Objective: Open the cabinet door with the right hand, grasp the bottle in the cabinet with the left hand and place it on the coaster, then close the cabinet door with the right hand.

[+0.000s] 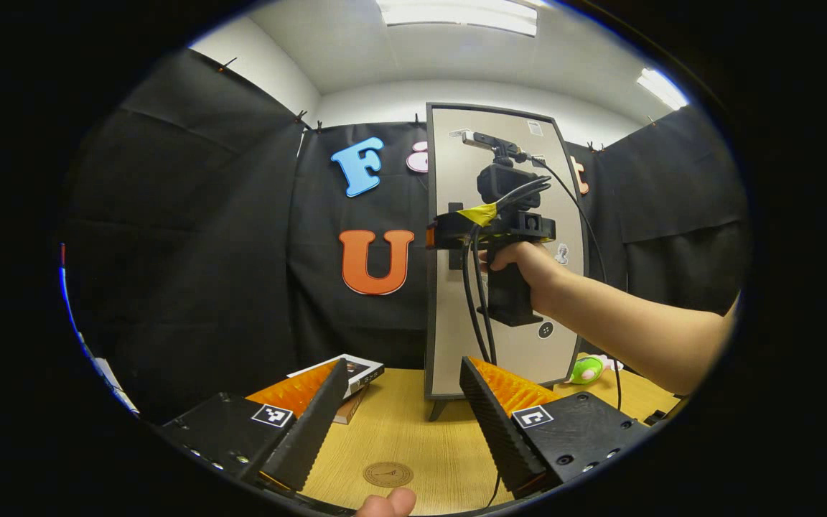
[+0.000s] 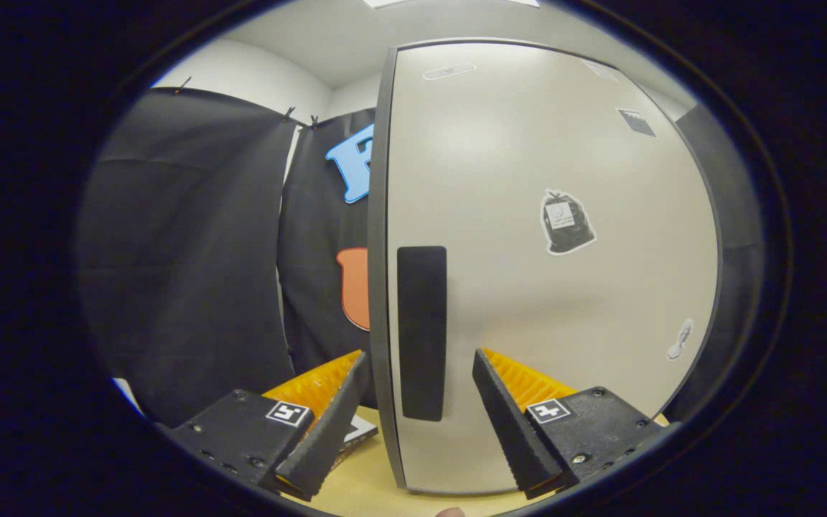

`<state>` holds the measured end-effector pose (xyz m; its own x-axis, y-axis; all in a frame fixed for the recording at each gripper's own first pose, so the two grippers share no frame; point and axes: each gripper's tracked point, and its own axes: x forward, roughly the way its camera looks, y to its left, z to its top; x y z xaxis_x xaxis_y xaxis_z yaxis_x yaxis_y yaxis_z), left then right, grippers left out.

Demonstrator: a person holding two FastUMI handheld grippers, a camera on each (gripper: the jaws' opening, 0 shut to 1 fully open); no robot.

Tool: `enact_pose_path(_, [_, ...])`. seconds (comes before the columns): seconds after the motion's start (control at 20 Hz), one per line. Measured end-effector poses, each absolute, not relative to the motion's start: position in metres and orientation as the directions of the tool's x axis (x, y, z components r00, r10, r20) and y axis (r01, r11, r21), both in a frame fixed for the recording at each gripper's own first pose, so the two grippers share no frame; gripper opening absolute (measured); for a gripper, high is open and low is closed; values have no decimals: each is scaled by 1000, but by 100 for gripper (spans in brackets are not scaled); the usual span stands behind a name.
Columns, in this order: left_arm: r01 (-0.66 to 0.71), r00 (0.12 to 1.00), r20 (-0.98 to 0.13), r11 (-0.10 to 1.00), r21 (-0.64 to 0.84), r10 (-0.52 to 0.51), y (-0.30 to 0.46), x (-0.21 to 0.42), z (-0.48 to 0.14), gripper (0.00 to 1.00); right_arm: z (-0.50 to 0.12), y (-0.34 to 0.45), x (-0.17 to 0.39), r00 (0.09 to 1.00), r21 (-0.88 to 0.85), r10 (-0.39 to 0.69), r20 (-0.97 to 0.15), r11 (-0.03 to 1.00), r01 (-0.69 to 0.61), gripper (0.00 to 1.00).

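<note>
A tall cabinet (image 1: 521, 345) with a pale door stands on the wooden table, and the door looks closed, hiding whatever is inside. A round brown coaster (image 1: 388, 474) lies on the table just ahead of my left gripper (image 1: 403, 406), which is open and holds nothing. A hand holds my right gripper (image 1: 442, 235) up against the door's left edge. In the right gripper view the cabinet door (image 2: 550, 215) is very near. My right gripper (image 2: 421, 413) is open, with one finger on each side of the black vertical handle (image 2: 421, 330), not pressing on it.
A flat boxed item (image 1: 357, 373) lies on the table left of the cabinet, and its corner (image 2: 357, 431) shows by my right gripper. A small green toy (image 1: 586, 370) sits right of the cabinet. Black cables (image 1: 474, 301) hang from the right gripper. A thumb (image 1: 388, 502) shows at the bottom.
</note>
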<state>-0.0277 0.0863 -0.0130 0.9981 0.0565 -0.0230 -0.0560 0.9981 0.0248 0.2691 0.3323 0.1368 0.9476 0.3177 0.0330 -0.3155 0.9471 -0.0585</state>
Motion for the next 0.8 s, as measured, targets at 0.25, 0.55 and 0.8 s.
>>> enact_pose_path(0.25, [-64, 998, -24, 998, 16, 64, 94, -24, -15, 95, 142, 330, 275, 960, -72, 274, 53, 960, -270, 61])
enact_pose_path(0.55, [-83, 996, -14, 997, 9, 83, 103, -23, -12, 95, 140, 331, 280, 964, -78, 262, 41, 963, -259, 27])
enact_pose_path(0.8, [-86, 996, -11, 996, 9, 86, 105, -27, -11, 95, 139, 331, 278, 963, -72, 269, 26, 961, -266, 25])
